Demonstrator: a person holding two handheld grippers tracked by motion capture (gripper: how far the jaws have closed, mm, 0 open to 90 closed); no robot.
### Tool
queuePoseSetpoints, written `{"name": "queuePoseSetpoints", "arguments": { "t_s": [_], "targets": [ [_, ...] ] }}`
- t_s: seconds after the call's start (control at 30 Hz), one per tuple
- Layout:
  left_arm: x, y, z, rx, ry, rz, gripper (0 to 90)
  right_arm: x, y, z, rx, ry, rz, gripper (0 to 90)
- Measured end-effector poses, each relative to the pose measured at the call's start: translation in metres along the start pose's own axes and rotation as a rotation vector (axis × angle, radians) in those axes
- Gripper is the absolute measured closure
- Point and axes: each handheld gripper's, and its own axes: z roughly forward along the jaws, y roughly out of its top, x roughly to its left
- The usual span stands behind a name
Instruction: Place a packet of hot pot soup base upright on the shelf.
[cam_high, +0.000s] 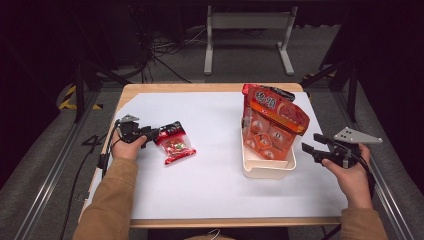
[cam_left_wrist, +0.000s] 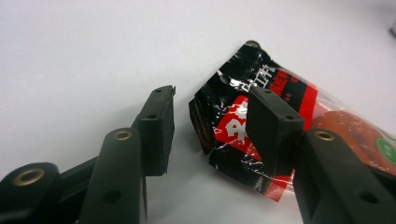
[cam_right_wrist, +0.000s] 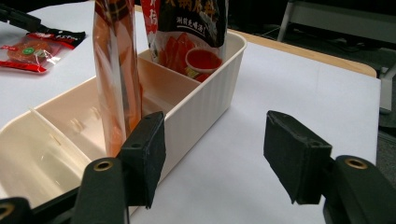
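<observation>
A small red and black snack packet (cam_high: 175, 143) lies flat on the white sheet at the left. My left gripper (cam_high: 151, 133) is at its black top edge, open; in the left gripper view the jaws of my left gripper (cam_left_wrist: 211, 122) straddle the packet's (cam_left_wrist: 261, 121) corner, one jaw over it, without closing. A white divided bin (cam_high: 267, 167) at the right holds a large orange-red bag (cam_high: 272, 125) standing upright and a darker bag behind it. My right gripper (cam_high: 311, 147) hovers open just right of the bin (cam_right_wrist: 196, 107), with nothing between the jaws of my right gripper (cam_right_wrist: 212, 156).
The wooden table (cam_high: 215, 87) is covered by a white sheet (cam_high: 210, 165). The bin's near compartment (cam_right_wrist: 32, 158) holds nothing. Beyond the far table edge are a metal stand (cam_high: 247, 35) and floor cables.
</observation>
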Motion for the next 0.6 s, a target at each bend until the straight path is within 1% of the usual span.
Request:
{"name": "queuePoseSetpoints", "arguments": {
  "t_s": [0.03, 0.07, 0.1, 0.13, 0.17, 0.2, 0.23, 0.27, 0.3, 0.4, 0.5, 0.53, 0.57, 0.6],
  "targets": [
    [0.0, 0.0, 0.0, 0.0, 0.0, 0.0, 57.4, 0.0, 0.0, 0.0, 0.0, 0.0, 0.0, 38.8],
    [-0.001, 0.0, 0.001, 0.01, 0.006, 0.007, 57.4, 0.0, 0.0, 0.0, 0.002, 0.0, -0.002, 38.8],
    [-0.001, 0.001, 0.002, 0.018, 0.005, 0.014, 59.5, 0.001, 0.0, 0.001, 0.003, 0.002, -0.002, 38.8],
    [-0.002, 0.001, 0.002, 0.018, 0.004, 0.011, 61.6, 0.001, 0.0, 0.001, 0.004, 0.002, -0.002, 38.8],
    [-0.002, 0.001, 0.003, 0.021, 0.005, 0.015, 67.4, 0.001, 0.0, 0.001, 0.003, 0.003, -0.003, 38.8],
    [-0.002, 0.001, 0.003, 0.021, 0.005, 0.015, 71.1, 0.001, 0.0, 0.0, 0.003, 0.002, -0.003, 38.8],
    [-0.003, 0.001, 0.003, 0.03, 0.008, 0.033, 74.7, 0.001, 0.0, 0.0, 0.003, 0.001, -0.003, 38.8],
    [-0.003, 0.001, 0.003, 0.03, 0.008, 0.033, 77.7, 0.001, 0.0, 0.0, 0.003, 0.001, -0.003, 38.8],
    [-0.005, 0.001, 0.004, 0.031, 0.017, 0.043, 77.7, 0.001, 0.0, 0.0, 0.002, 0.001, -0.003, 38.8],
    [-0.01, 0.001, 0.006, 0.05, 0.032, 0.098, 85.1, 0.001, 0.0, 0.0, 0.0, 0.001, -0.001, 38.8],
    [-0.011, 0.001, 0.005, 0.05, 0.033, 0.117, 88.0, 0.001, 0.0, -0.001, -0.005, 0.002, -0.003, 38.9],
    [-0.012, 0.0, 0.005, 0.044, 0.03, 0.103, 89.1, 0.001, 0.0, -0.001, -0.005, 0.002, -0.003, 38.8],
    [-0.011, 0.0, 0.004, 0.036, 0.027, 0.106, 89.5, 0.001, 0.0, -0.001, -0.006, 0.001, -0.002, 38.8],
    [-0.011, 0.0, 0.003, 0.028, 0.027, 0.099, 89.7, 0.0, 0.0, -0.001, -0.006, 0.001, -0.002, 38.8]
  ]
}}
